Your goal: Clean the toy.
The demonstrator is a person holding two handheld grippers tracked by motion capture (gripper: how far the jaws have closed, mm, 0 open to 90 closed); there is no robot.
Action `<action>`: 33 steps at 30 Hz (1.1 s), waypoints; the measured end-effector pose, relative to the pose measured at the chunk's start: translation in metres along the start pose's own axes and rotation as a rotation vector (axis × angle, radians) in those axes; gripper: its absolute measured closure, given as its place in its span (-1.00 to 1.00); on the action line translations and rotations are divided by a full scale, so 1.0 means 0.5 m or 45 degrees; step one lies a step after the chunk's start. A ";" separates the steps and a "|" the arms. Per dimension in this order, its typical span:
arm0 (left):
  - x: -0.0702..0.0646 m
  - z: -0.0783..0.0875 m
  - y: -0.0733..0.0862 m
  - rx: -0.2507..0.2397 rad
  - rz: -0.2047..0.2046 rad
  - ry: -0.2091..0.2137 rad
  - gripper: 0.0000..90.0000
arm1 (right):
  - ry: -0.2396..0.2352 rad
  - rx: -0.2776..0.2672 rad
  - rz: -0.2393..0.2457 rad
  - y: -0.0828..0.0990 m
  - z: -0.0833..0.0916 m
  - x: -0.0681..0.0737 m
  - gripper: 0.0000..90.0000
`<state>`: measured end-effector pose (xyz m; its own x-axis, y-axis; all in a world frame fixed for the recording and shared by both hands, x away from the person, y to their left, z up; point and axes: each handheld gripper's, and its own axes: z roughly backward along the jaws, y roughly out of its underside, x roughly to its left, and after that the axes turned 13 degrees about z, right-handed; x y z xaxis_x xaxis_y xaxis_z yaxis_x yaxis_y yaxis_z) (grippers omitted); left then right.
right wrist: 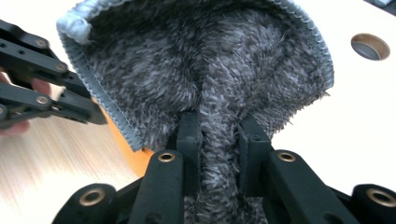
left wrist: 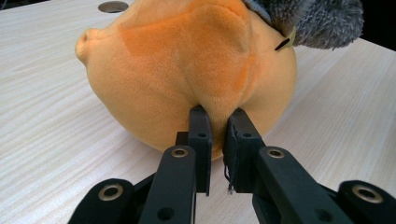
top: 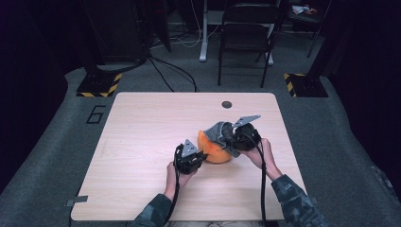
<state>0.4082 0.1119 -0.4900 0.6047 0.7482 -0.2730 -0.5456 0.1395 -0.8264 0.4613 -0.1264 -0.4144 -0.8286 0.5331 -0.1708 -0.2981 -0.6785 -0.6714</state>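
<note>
Here the orange plush (left wrist: 187, 70) sits right of centre on the desk (top: 142, 142), with the grey hat (right wrist: 210, 70) only partly over its far right side; pulling it on or off is, I judge, about midway. The left hand-held gripper (left wrist: 218, 126) pinches a fold of plush, jaws nearly shut, held low from the near left. The right hand-held gripper (right wrist: 219, 135) clamps the hat's fuzzy fabric, reaching in from the right.
</note>
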 end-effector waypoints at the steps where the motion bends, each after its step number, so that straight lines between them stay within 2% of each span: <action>1: 0.001 0.000 0.000 0.003 -0.014 -0.001 0.82 | 0.000 0.013 -0.010 0.002 0.000 -0.003 0.65; 4: 0.000 0.000 0.000 -0.003 -0.010 -0.003 0.82 | 0.011 0.039 -0.037 0.010 -0.002 -0.013 0.65; 9: 0.000 -0.001 0.000 -0.003 0.000 0.003 0.82 | -0.004 0.074 -0.076 0.027 -0.011 -0.034 0.66; 15: 0.000 -0.001 0.000 -0.006 -0.016 -0.005 0.82 | 0.019 0.132 -0.138 0.052 -0.029 -0.055 0.66; 20: 0.001 -0.001 0.000 -0.001 -0.005 0.000 0.81 | 0.000 0.199 -0.185 0.068 -0.045 -0.066 0.66; 26: 0.002 0.000 0.000 -0.002 -0.006 -0.002 0.81 | 0.015 0.250 -0.212 0.080 -0.059 -0.074 0.66; 30: 0.003 -0.001 0.000 -0.009 -0.002 -0.006 0.81 | 0.027 0.233 -0.215 0.078 -0.054 -0.075 0.68; 33: 0.005 0.000 0.000 -0.008 0.001 -0.006 0.81 | 0.059 0.192 -0.193 0.067 -0.035 -0.075 0.70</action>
<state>0.4097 0.1138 -0.4905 0.6015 0.7514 -0.2712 -0.5424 0.1349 -0.8292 0.4908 -0.1604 -0.4430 -0.7473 0.6551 -0.1116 -0.4880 -0.6550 -0.5769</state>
